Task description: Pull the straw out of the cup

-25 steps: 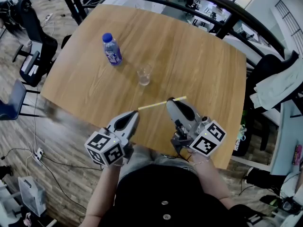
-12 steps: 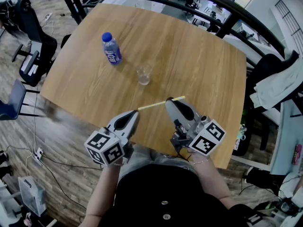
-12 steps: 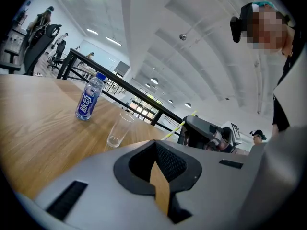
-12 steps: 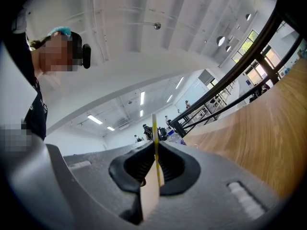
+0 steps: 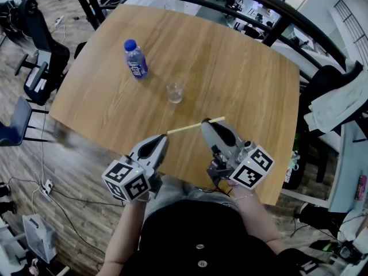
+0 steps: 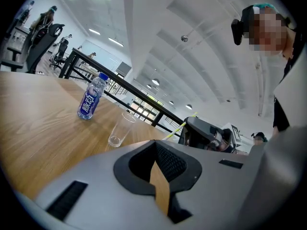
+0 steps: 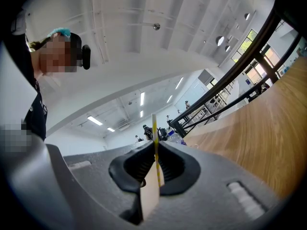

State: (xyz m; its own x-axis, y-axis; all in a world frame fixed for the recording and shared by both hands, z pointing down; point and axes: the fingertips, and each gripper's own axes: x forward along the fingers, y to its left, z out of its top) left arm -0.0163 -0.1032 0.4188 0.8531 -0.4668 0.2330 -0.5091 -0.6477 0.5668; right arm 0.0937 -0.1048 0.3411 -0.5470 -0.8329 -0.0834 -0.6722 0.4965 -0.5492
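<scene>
A thin yellow straw (image 5: 190, 127) lies level above the table's near edge, clear of the cup. My right gripper (image 5: 208, 124) is shut on the straw near its right end; in the right gripper view the straw (image 7: 154, 138) stands upright between the closed jaws of my right gripper (image 7: 154, 152). The straw's left end reaches close to my left gripper (image 5: 163, 138), which is shut with nothing in it. The clear plastic cup (image 5: 175, 91) stands upright on the table, with no straw in it. The left gripper view shows the cup (image 6: 120, 129), the straw (image 6: 180, 126) and my left gripper (image 6: 156, 147).
A blue-capped water bottle (image 5: 135, 60) stands left of the cup on the wooden table (image 5: 241, 68). Black railings and office chairs surround the table. The bottle (image 6: 91, 99) also shows in the left gripper view. A person's body is at the near edge.
</scene>
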